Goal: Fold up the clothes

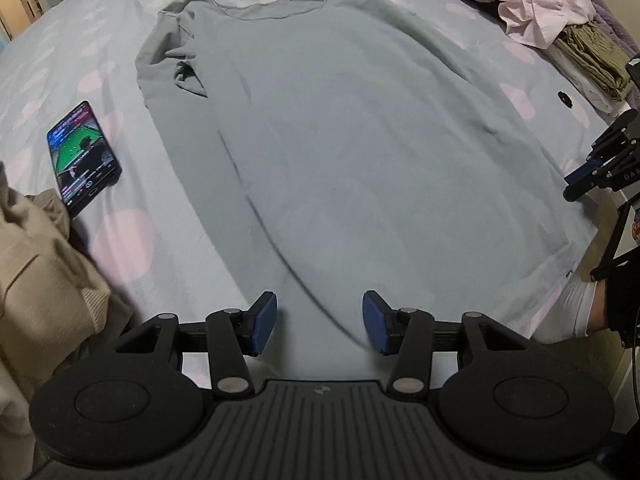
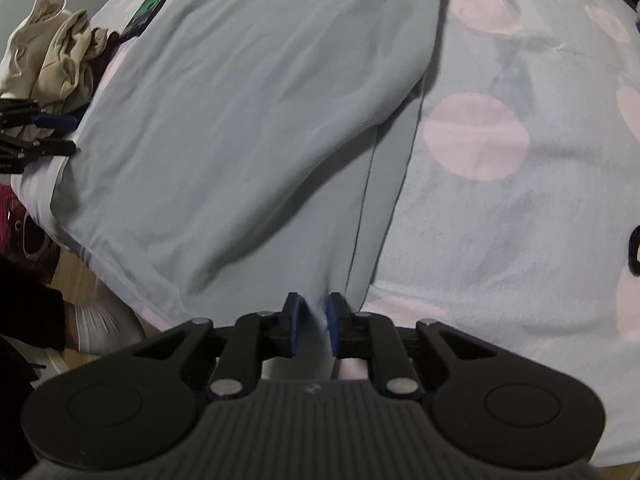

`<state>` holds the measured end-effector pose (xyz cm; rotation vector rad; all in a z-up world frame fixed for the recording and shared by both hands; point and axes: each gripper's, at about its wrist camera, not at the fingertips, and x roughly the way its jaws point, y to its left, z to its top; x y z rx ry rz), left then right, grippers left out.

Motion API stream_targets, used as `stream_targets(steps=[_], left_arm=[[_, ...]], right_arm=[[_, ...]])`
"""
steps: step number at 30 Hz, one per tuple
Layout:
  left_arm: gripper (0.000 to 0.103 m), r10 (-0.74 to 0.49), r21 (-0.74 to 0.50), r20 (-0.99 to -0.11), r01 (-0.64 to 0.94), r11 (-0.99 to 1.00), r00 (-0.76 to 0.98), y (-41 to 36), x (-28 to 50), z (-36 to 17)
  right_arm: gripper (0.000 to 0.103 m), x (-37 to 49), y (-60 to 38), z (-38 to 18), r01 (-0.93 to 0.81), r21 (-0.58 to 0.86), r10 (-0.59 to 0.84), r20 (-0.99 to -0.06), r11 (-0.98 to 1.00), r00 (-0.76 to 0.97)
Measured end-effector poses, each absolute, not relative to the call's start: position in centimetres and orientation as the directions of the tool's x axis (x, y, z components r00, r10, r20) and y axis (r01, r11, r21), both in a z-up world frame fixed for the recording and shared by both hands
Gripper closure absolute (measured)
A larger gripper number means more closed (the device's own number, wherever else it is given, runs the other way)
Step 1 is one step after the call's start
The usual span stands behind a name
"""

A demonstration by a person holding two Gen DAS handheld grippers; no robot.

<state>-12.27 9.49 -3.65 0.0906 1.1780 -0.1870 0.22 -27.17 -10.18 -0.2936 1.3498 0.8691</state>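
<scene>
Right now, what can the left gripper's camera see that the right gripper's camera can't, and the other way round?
Only the left wrist view shows the shirt's neckline, the crumpled pink garment and the folded olive clothes. Only the right wrist view shows the right gripper pinching the grey shirt at its near edge, with one side folded over. Both show the shirt, the lit phone, the beige clothes and the dotted bedsheet. The left gripper is open above the hem.

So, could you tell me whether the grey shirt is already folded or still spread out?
Mostly spread: the grey shirt lies flat on the bed, only one sleeve tucked over.
</scene>
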Motion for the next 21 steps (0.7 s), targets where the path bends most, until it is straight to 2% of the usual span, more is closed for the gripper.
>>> stream_targets(steps=[3,6,10,14,15,18,20,21], left_arm=[[0.057,-0.101,-0.041,-0.925,0.167,0.985,0.367,10.6,-13.1,-3.7],[0.057,-0.106,-0.060,-0.934,0.143,0.988,0.340,11.5,-14.1,-4.2],[0.057,-0.122,-0.082,-0.948,0.145,0.986,0.293,12.0,-15.6,-5.4],[0.058,-0.187,-0.160,-0.948,0.123,0.979,0.257,12.5,-16.4,-6.5],[0.058,-0.196,-0.171,-0.947,0.117,0.978,0.253,12.6,-16.4,-6.8],[0.058,-0.224,-0.205,-0.938,0.096,0.974,0.265,12.8,-16.1,-7.3],[0.060,-0.256,-0.246,-0.923,0.073,0.967,0.286,13.1,-15.6,-7.4],[0.080,-0.270,-0.261,-0.914,0.069,0.963,0.304,13.2,-15.7,-7.4]], right_arm=[[0.084,0.2,-27.7,-9.7,-0.675,0.298,0.393,-0.920,0.675,-0.013],[0.066,0.5,-28.5,-9.6,-0.642,0.303,0.398,-0.917,0.704,0.004],[0.066,0.5,-29.0,-9.9,-0.615,0.354,0.418,-0.907,0.705,-0.043],[0.066,-0.2,-28.2,-10.2,-0.643,0.357,0.416,-0.907,0.678,-0.065],[0.067,-0.3,-28.1,-10.3,-0.649,0.353,0.412,-0.909,0.673,-0.068],[0.085,-0.5,-27.9,-10.4,-0.664,0.342,0.401,-0.914,0.665,-0.069],[0.087,-0.6,-27.9,-10.3,-0.665,0.337,0.398,-0.915,0.666,-0.065],[0.088,-0.6,-28.0,-10.2,-0.664,0.337,0.399,-0.915,0.668,-0.063]])
